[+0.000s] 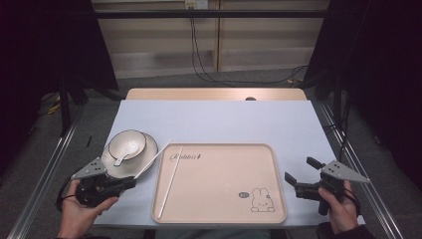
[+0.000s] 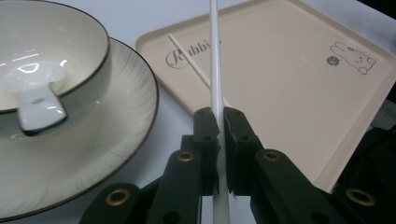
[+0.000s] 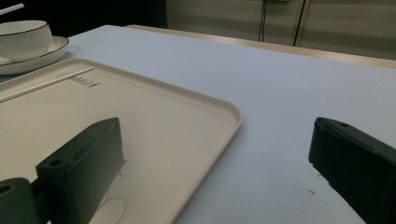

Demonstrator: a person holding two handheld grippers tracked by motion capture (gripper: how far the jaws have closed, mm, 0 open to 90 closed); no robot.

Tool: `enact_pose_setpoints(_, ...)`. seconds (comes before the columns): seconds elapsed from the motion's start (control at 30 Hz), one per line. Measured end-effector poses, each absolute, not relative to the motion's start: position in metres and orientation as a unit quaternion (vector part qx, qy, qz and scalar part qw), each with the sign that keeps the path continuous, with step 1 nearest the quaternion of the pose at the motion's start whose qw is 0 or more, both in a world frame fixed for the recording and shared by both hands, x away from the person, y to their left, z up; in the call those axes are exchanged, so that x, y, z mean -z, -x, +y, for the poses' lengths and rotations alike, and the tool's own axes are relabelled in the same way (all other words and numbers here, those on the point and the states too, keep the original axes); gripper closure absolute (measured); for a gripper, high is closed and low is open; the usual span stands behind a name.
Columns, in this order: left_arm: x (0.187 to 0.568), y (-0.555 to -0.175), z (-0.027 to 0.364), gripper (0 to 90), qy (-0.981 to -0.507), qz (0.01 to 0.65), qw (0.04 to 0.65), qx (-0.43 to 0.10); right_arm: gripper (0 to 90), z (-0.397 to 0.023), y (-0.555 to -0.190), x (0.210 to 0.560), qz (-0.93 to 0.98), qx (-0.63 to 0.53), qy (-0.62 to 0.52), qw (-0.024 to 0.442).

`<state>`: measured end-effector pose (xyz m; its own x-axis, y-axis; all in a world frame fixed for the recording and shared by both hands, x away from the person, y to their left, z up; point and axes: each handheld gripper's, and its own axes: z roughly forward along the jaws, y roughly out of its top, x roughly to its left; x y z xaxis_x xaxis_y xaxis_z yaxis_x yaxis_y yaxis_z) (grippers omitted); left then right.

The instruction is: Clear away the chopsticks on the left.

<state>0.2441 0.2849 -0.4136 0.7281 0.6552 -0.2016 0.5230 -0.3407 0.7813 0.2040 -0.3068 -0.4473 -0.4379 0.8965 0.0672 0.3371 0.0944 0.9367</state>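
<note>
My left gripper (image 1: 130,181) (image 2: 220,119) is shut on a white chopstick (image 1: 153,158) (image 2: 215,70), which slants up and to the right over the plate's edge toward the tray. A second white chopstick (image 1: 170,181) (image 2: 196,70) (image 3: 44,85) lies on the beige tray (image 1: 219,211) (image 2: 289,79) (image 3: 187,116) near its left side. A white bowl (image 1: 128,145) (image 2: 70,51) (image 3: 23,37) with a white spoon (image 1: 124,153) (image 2: 37,100) in it stands on a plate (image 1: 147,155) (image 2: 116,130) left of the tray. My right gripper (image 1: 300,174) (image 3: 215,163) is open at the tray's right edge, with nothing between its jaws.
The tray has a rabbit drawing (image 1: 262,200) (image 2: 357,57) at its front right corner. A pale blue mat (image 1: 219,119) (image 3: 280,84) covers the table. Cables (image 1: 209,74) trail on the floor behind the table.
</note>
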Motion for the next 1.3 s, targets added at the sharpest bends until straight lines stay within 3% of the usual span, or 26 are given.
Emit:
enact_pose_setpoints(0.33,0.412,-0.229,0.251,84.9,-0.792,0.417,0.442,-0.064,2.7,-0.306,-0.205,0.448,0.686,-0.499,-0.448,0.281)
enact_pose_setpoints(0.77,0.436,-0.250,0.208,84.8,-0.753,0.503,0.422,-0.041,2.7,-0.306,-0.206,0.448,0.688,-0.500,-0.446,0.279)
enact_pose_setpoints(1.3,0.451,-0.257,0.164,84.8,-0.748,0.563,0.349,-0.044,2.7,-0.305,-0.206,0.448,0.690,-0.498,-0.447,0.277)
